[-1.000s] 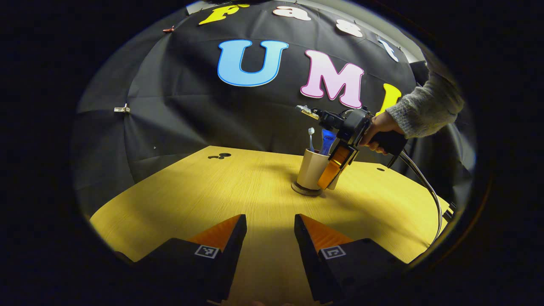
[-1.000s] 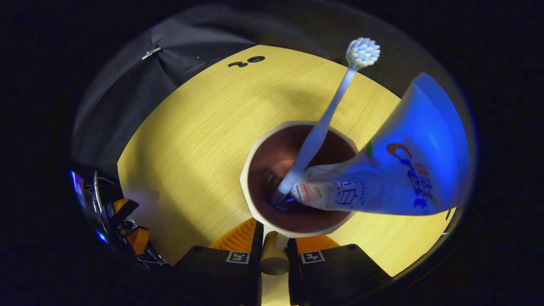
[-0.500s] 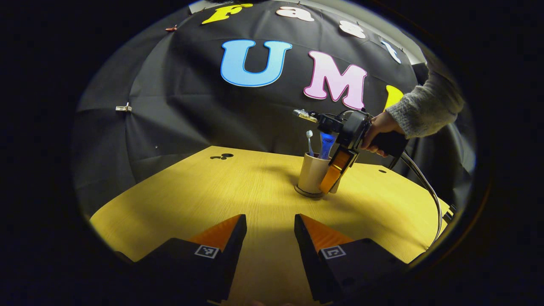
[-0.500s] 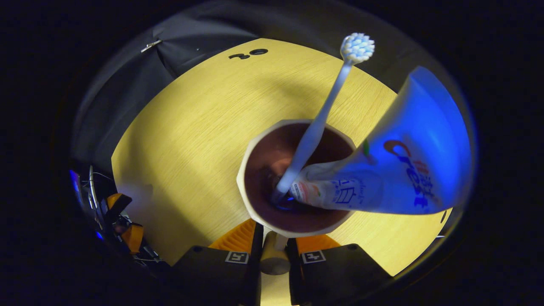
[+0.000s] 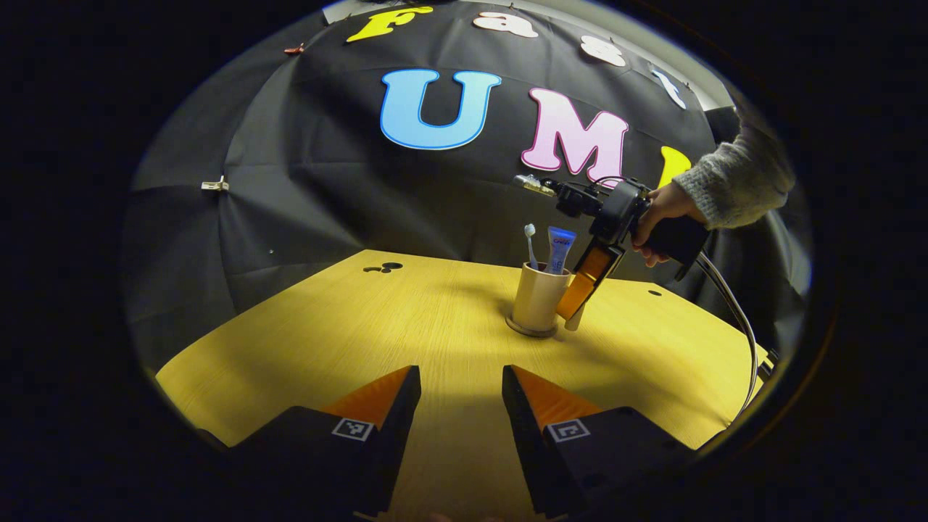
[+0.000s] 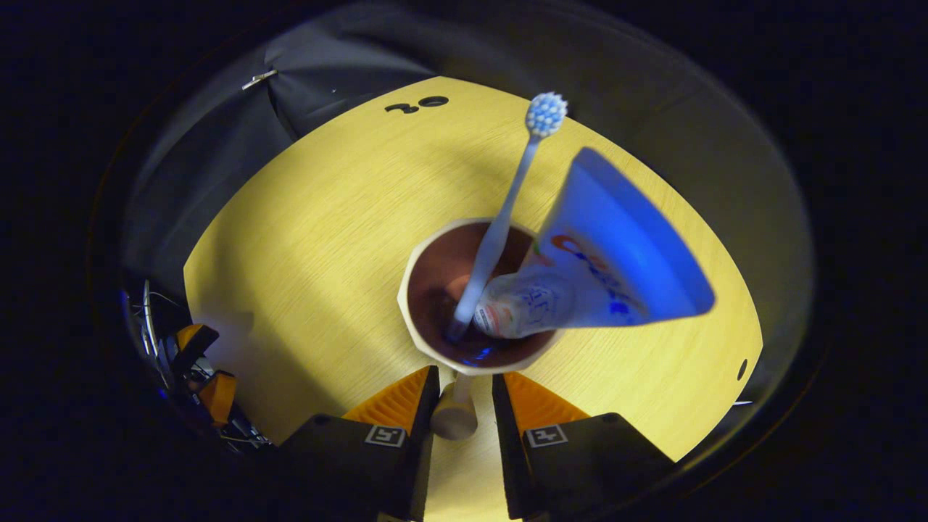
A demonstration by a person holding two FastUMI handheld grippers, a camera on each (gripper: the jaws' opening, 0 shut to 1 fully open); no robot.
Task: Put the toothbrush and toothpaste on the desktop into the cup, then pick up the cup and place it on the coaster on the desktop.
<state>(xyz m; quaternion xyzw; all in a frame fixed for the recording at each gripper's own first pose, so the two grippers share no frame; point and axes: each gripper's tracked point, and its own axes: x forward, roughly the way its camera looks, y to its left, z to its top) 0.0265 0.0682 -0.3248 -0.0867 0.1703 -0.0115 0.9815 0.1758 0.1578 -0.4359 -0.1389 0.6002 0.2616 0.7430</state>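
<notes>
Backing away now — right gripper has lifted and let go of the handle.
Cup sits on its coaster, toothbrush and toothpaste inside — job looks done. Left gripper waits, spread wide and empty.

Toothbrush, toothpaste in cup; cup on coaster.

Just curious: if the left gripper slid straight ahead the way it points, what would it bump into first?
Probably the cup on its coaster, slightly right of dead ahead; before that, bare desktop. Depth is hard to judge.
</notes>
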